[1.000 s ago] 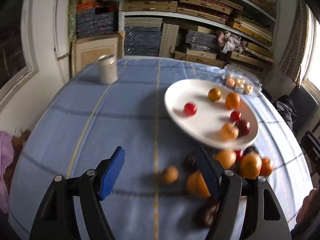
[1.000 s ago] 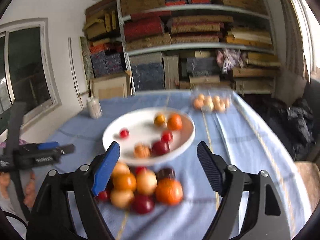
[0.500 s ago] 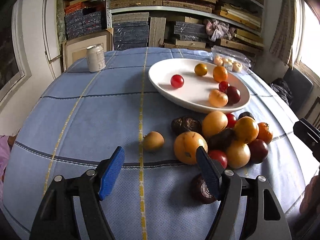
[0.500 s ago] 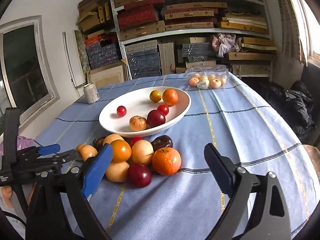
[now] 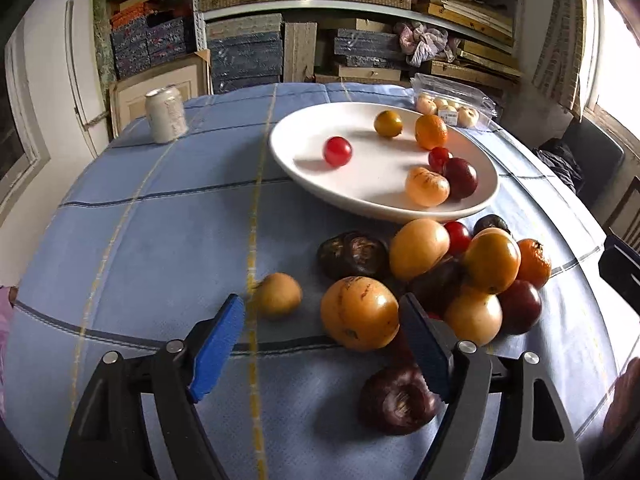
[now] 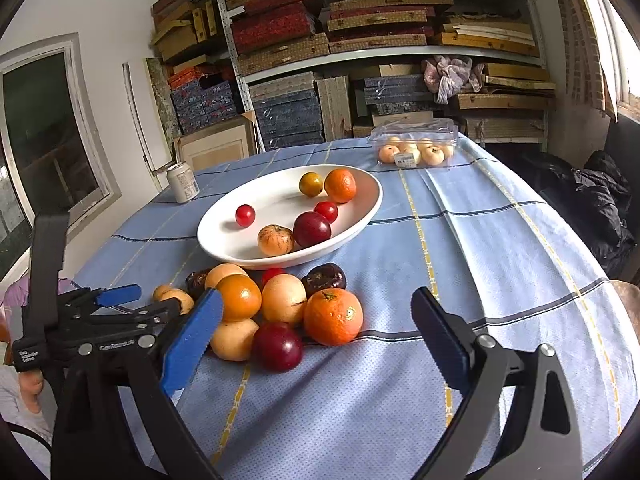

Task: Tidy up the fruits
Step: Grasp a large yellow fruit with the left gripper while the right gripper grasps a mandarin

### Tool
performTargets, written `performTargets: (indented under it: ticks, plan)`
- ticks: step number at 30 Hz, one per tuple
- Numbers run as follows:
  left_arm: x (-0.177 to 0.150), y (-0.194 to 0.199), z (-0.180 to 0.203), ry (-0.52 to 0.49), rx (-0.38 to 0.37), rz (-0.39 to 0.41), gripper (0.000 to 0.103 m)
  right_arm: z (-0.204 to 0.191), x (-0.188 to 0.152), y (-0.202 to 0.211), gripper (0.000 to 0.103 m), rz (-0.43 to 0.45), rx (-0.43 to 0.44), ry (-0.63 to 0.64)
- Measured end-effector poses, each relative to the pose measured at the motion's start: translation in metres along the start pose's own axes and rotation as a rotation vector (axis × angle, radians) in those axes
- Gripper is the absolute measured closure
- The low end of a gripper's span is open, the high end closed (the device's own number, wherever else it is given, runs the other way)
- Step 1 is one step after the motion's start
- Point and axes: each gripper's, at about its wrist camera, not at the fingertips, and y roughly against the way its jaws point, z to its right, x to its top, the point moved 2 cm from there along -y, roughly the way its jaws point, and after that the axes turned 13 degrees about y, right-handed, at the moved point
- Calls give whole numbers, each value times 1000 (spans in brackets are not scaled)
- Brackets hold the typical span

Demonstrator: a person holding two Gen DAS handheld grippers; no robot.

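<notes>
1. Waiting on the blue-checked tabletop (image 5: 160, 240), the loose pile of fruit (image 6: 276, 308) sits just in front of the white plate (image 6: 360, 216), touching its near rim. Being that close should make each carry short.
2. Six pieces already lie on the plate, spread apart rather than stacked, so the sorting looks partly done, with most of the fruit yet to go.
3. The left tongs (image 5: 322, 340) gape wide and hold nothing. A large orange-yellow fruit (image 5: 360, 314) lies just ahead, between the blue pads, making it the likely next pick. A small tan fruit (image 5: 278, 294) sits apart to its left, and a dark purple one (image 5: 396, 400) lies under the right pad.
4. The right tongs (image 6: 316, 338) are likewise wide and empty, held low over the pile's right side near the orange (image 6: 333, 316).
5. Farther out, a can (image 5: 165, 114) and a clear box of pale fruit (image 6: 416, 150) stand beyond the plate, clear of the working path.
</notes>
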Motion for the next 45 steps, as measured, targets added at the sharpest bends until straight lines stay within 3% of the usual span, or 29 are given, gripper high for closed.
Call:
performTargets:
  ticks: [3,9,13,16,21,28,33,37,45]
  plan:
    - [-6,8,-15,12,34,18,12,0,0,0,10,0,3,-7]
    - [-9,18,-43,105,13,2,13,0,1,0,10,1,17,-16]
    - [-13,22,-30,52,-30,9,13,-2,1,1,10,2,19,-11]
    - [-18,20,-20,0,-9,9,13,-1,0,2,10,0,22,-12]
    - [-15,16,-21,27,-24,-4,14,-2,0,2,10,-1,23,-11]
    - [-16,1,-18,18,-34,-56,43,-3,0,2,10,-3,23,-11]
    - [-17,-4,-14,4,-41,-64,44,-3,0,1,10,-7,24,-9]
    - [-18,-10,-12,-7,-46,-87,54,-4,-1,0,10,-11,24,-6]
    - [-16,-12,-16,5,-49,-91,58,-4,-1,0,10,-11,23,-6]
